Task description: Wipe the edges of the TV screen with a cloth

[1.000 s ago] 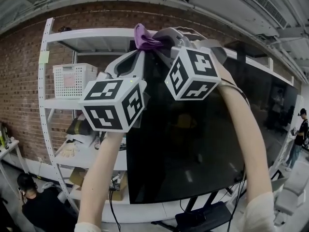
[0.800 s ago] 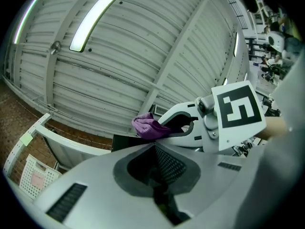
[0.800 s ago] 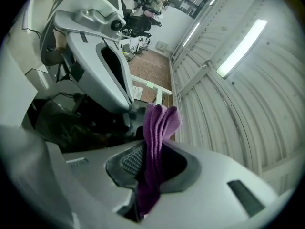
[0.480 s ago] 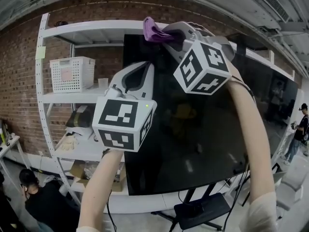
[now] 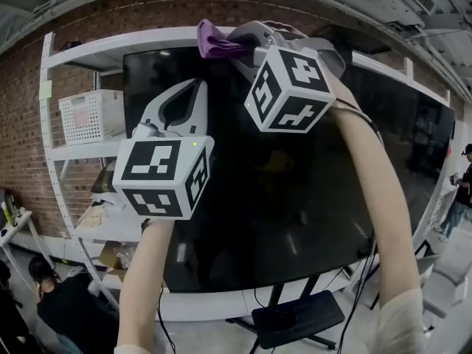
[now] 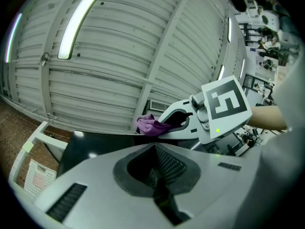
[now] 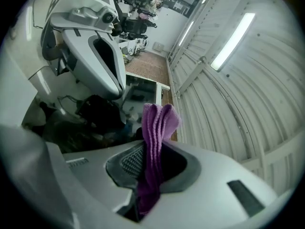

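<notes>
The big black TV screen point(image 5: 295, 198) fills the middle of the head view. My right gripper point(image 5: 234, 46) is shut on a purple cloth point(image 5: 212, 41) and holds it at the TV's top edge, a little right of the upper left corner. In the right gripper view the cloth point(image 7: 157, 137) stands folded between the jaws of my right gripper point(image 7: 152, 163). Lower and to the left, my left gripper point(image 5: 192, 87) is in front of the screen. In the left gripper view my left gripper point(image 6: 155, 149) is shut on nothing, and the cloth point(image 6: 151, 125) shows just beyond it.
White shelving point(image 5: 55, 150) with a white basket point(image 5: 92, 113) stands against the brick wall left of and behind the TV. A person point(image 5: 44, 301) sits low at the left; another point(image 5: 461, 190) stands far right. The TV's stand base point(image 5: 295, 319) is on the floor below.
My right gripper has carried the cloth rightward along the TV's top edge, away from the upper left corner. My left gripper has moved from the screen's left edge to in front of the screen.
</notes>
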Demonstrator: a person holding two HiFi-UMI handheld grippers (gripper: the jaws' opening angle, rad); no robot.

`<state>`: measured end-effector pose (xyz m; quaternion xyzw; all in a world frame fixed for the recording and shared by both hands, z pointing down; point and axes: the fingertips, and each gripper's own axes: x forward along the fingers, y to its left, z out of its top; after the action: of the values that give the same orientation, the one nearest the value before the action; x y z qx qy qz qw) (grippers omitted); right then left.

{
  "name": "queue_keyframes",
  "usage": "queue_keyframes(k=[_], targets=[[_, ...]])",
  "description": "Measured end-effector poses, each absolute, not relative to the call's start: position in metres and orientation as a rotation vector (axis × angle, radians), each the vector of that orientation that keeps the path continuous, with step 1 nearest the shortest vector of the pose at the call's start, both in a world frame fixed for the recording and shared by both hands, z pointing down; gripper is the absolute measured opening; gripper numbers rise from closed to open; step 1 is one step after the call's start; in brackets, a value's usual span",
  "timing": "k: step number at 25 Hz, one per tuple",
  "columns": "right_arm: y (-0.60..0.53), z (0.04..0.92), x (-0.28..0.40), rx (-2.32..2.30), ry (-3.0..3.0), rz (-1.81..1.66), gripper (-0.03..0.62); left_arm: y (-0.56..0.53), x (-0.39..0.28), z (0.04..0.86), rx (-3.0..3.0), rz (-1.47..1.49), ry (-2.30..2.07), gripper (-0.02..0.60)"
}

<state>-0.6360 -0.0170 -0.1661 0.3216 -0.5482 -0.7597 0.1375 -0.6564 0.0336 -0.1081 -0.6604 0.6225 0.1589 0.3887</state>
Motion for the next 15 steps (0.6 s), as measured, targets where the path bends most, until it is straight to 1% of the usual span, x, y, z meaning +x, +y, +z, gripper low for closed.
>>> queue_keyframes(k=[10,15], targets=[[-0.09,-0.171,-0.476,0.931,-1.591,-2.142,0.063,-0.041,-0.484,-0.117,-1.683,0.453,1.579,0.015],[-0.121,-0.173,-0.41,0.938,-1.612,-2.107,0.063,-0.068,-0.409,-0.12,-1.717,0.494,1.567,0.015]])
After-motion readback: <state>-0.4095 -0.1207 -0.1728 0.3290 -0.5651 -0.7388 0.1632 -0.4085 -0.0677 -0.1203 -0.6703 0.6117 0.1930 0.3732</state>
